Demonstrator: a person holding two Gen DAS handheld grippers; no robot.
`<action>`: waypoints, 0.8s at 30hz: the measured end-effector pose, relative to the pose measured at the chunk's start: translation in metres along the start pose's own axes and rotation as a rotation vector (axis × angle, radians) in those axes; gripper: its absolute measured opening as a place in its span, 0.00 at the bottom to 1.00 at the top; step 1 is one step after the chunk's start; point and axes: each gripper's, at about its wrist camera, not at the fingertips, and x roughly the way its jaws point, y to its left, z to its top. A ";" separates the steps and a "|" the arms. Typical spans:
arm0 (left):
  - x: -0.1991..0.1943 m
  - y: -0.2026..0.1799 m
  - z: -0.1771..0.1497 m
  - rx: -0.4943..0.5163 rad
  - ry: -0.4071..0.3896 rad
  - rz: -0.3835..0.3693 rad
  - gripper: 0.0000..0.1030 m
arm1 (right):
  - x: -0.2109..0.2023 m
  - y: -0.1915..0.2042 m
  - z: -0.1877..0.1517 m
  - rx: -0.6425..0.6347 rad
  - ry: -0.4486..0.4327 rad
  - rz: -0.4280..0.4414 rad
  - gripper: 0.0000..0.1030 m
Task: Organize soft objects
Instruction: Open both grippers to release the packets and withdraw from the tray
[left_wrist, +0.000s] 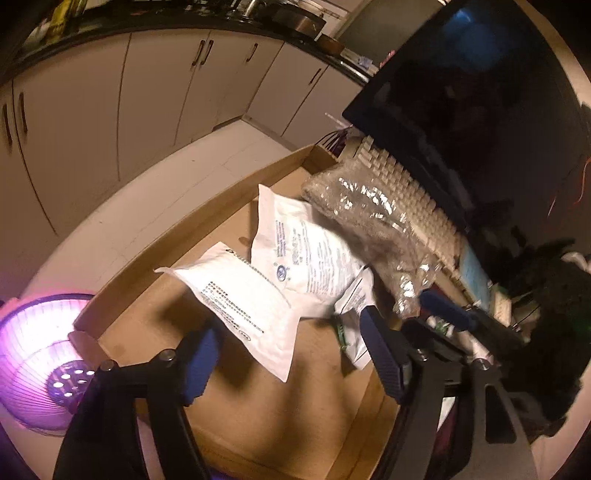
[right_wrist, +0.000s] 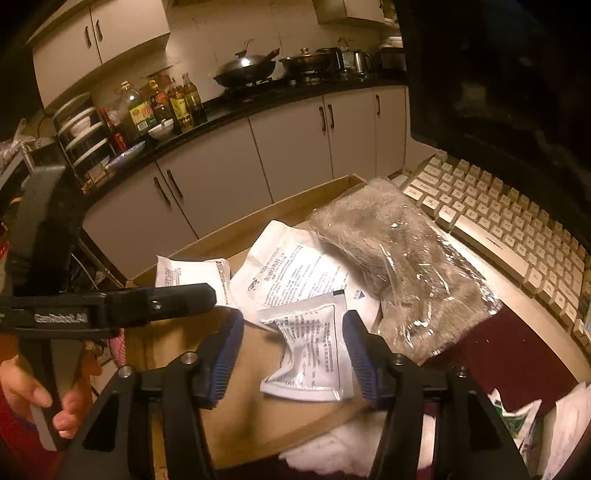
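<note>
A shallow cardboard box (left_wrist: 207, 206) (right_wrist: 258, 221) holds white printed soft packets. One white packet (left_wrist: 243, 306) hangs between my left gripper's (left_wrist: 291, 350) open blue fingers, above the box floor. A larger white packet (left_wrist: 310, 251) (right_wrist: 295, 273) lies behind it. A small white packet (right_wrist: 314, 354) (left_wrist: 354, 325) lies between my right gripper's (right_wrist: 293, 350) open fingers. A clear bag of grey fuzzy fabric (left_wrist: 369, 218) (right_wrist: 402, 277) rests on the box's right edge. The left gripper's body (right_wrist: 110, 314) shows at the left of the right wrist view.
A white keyboard (right_wrist: 509, 236) (left_wrist: 413, 195) and a dark monitor (left_wrist: 472, 92) stand to the right. A lit fan (left_wrist: 40, 369) sits at lower left. Kitchen cabinets (right_wrist: 295, 140) and a counter with bottles and pans lie beyond. White fluffy material (right_wrist: 343, 446) lies below the right gripper.
</note>
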 end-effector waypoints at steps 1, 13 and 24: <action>0.000 -0.002 -0.002 0.014 0.008 0.045 0.75 | -0.003 -0.001 -0.001 0.003 -0.003 0.002 0.62; -0.033 -0.010 -0.013 0.114 -0.043 0.184 0.81 | -0.015 -0.017 -0.011 0.075 -0.016 0.012 0.68; -0.046 -0.025 -0.034 0.130 -0.063 0.165 0.83 | -0.042 -0.042 -0.037 0.179 -0.020 0.040 0.90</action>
